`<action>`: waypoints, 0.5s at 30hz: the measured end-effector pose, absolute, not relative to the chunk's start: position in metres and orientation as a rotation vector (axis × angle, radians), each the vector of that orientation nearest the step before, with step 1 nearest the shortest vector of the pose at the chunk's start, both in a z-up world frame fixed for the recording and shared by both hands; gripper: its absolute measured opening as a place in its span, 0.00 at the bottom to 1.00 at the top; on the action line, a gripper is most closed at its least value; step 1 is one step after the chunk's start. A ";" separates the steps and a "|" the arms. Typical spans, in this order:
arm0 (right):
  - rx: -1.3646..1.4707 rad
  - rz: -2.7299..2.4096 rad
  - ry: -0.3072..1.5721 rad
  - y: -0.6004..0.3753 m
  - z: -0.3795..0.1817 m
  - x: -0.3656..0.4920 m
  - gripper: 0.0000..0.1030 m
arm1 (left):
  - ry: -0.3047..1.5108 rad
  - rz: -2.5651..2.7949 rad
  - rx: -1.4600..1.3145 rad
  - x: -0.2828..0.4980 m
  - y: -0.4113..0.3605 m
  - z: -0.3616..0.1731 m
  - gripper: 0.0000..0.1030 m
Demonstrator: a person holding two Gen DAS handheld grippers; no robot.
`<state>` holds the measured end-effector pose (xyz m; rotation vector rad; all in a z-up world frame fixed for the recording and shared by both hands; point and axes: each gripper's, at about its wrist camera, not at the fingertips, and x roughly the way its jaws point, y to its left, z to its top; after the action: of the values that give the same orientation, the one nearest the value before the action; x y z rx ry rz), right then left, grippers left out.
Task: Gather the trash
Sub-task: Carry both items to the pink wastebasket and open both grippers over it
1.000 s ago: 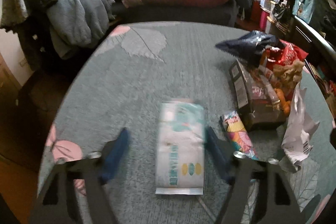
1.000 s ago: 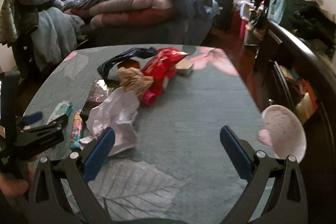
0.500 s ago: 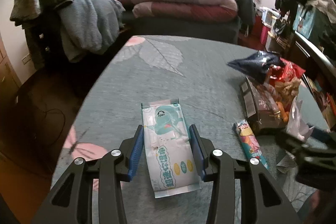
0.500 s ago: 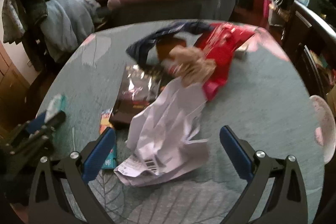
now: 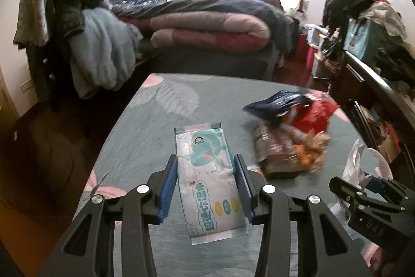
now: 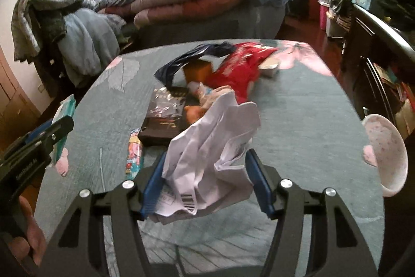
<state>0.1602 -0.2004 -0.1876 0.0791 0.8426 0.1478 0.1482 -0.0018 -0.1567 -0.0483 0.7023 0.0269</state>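
Note:
A pale green wet-wipes packet (image 5: 205,144) is held lengthwise between the blue pads of my left gripper (image 5: 205,157), which is shut on it and holds it above the teal tablecloth (image 5: 145,136). In the right wrist view, a crumpled white paper (image 6: 210,142) with a barcode fills the gap of my right gripper (image 6: 206,155). Its jaws are closing, and both pads touch the paper's sides. Beyond it lie a dark brown pouch (image 6: 166,113), a red bag (image 6: 241,66), a dark blue bag (image 6: 186,59) and a small colourful wrapper (image 6: 133,155).
A white bowl with pink specks (image 6: 386,157) sits at the table's right edge. Dark furniture (image 6: 376,48) stands close on the right. A bed with folded quilts (image 5: 207,27) and a chair piled with clothes (image 5: 85,43) lie past the table's far and left sides.
My left gripper closed on the wipes packet and raised it off the cloth. My right gripper swung left over the crumpled paper, and its jaws narrowed onto it.

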 end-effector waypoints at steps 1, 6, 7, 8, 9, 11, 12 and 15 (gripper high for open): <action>0.084 0.135 0.830 -0.208 -0.184 0.156 0.60 | 0.691 0.012 -0.038 0.148 -0.010 -0.151 0.43; 0.121 0.059 0.765 -0.255 -0.169 0.137 0.60 | 0.651 -0.064 -0.001 0.147 -0.050 -0.133 0.43; 0.128 0.046 0.755 -0.262 -0.168 0.134 0.60 | 0.644 -0.081 0.004 0.147 -0.059 -0.130 0.43; 0.137 0.026 0.745 -0.273 -0.166 0.131 0.60 | 0.637 -0.104 0.010 0.148 -0.070 -0.127 0.43; 0.145 0.006 0.736 -0.284 -0.164 0.128 0.60 | 0.634 -0.127 0.015 0.150 -0.080 -0.126 0.43; 0.158 -0.030 0.723 -0.304 -0.163 0.124 0.60 | 0.630 -0.178 0.022 0.153 -0.101 -0.122 0.43; 0.164 -0.046 0.718 -0.314 -0.162 0.122 0.60 | 0.628 -0.205 0.028 0.155 -0.112 -0.121 0.43; 0.185 -0.098 0.704 -0.345 -0.163 0.117 0.61 | 0.629 -0.287 0.047 0.162 -0.146 -0.119 0.43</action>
<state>0.1170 -0.3450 -0.1632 0.1852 0.7040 -0.0983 0.1617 -0.1459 -0.1188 0.0469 0.6288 -0.2872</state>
